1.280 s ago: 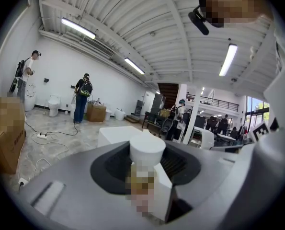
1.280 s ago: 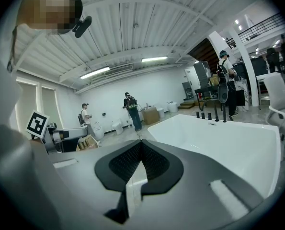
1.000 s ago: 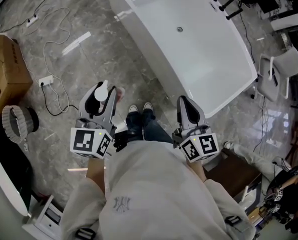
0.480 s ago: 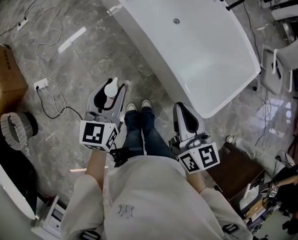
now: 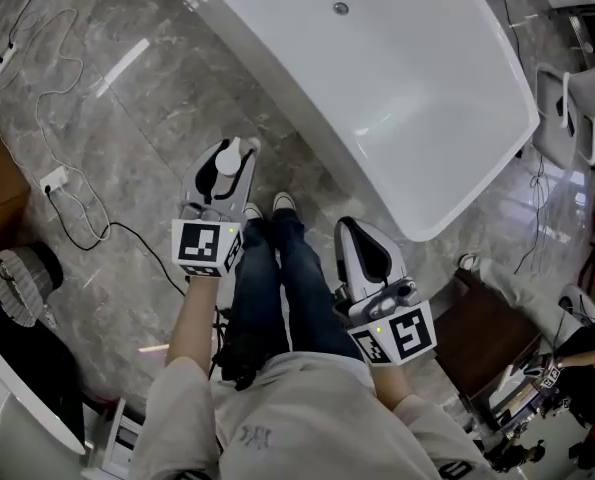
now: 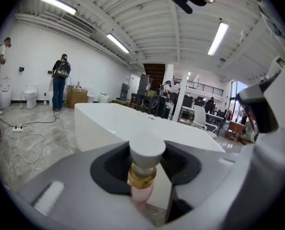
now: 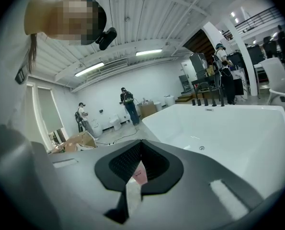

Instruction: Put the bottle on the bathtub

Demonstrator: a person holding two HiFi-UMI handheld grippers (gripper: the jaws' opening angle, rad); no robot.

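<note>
a person's left gripper [image 5: 235, 148] has its jaws partly open and clamped on a small bottle [image 5: 226, 158], with a rounded white cap and gold collar over a pink body. it is held cap-up, short of the glossy white bathtub [image 5: 427, 88], apparently for setting down there. the right gripper [image 5: 362, 238] has its jaws closed and empty.

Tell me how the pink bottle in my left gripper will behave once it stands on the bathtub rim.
The bottle looks small and slim, so it is probably light and rigid. Its wide white cap sits over a narrower body, so it may be top-heavy and apt to tip. The bathtub rim looks smooth and glossy, so the bottle could slide if nudged.
</note>
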